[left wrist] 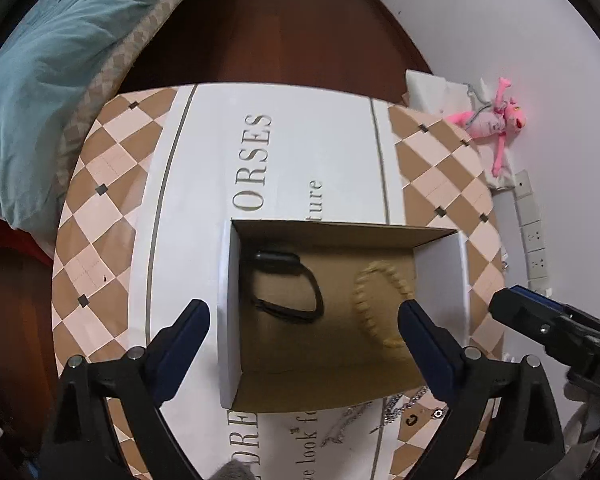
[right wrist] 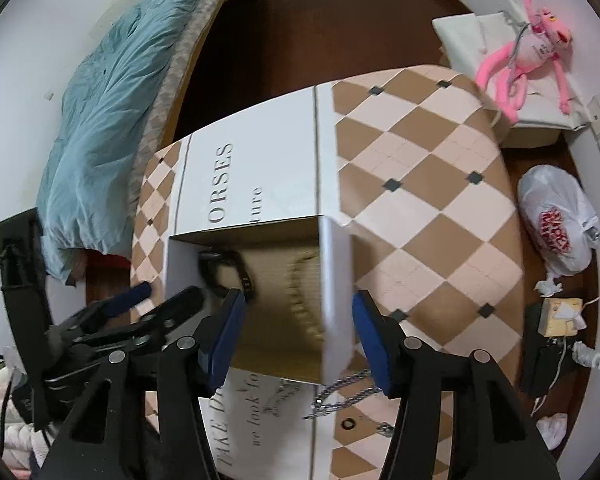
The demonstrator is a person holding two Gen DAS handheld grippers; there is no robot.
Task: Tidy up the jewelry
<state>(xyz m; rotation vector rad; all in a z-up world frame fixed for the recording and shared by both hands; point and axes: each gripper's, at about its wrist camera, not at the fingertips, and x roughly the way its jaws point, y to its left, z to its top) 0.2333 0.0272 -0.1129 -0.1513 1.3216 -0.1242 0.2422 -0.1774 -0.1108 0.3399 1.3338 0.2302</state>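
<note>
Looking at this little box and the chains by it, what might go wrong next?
The silver chains lie tangled on the table against the near edge of the cardboard box; grabbing one may drag the others or nudge the box. Both the left gripper and the right gripper are open and close together, so they might bump. The small ring looks easy to miss.

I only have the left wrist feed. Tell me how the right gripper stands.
Observer: The right gripper is open, its fingers showing either side of the cardboard box's right wall.
Operator: Report the floor further right.
Observer: A white plastic bag with red print lies there.
Operator: Name anything else down there.
Observer: A small tan carton lies nearer the camera than the bag.
</note>
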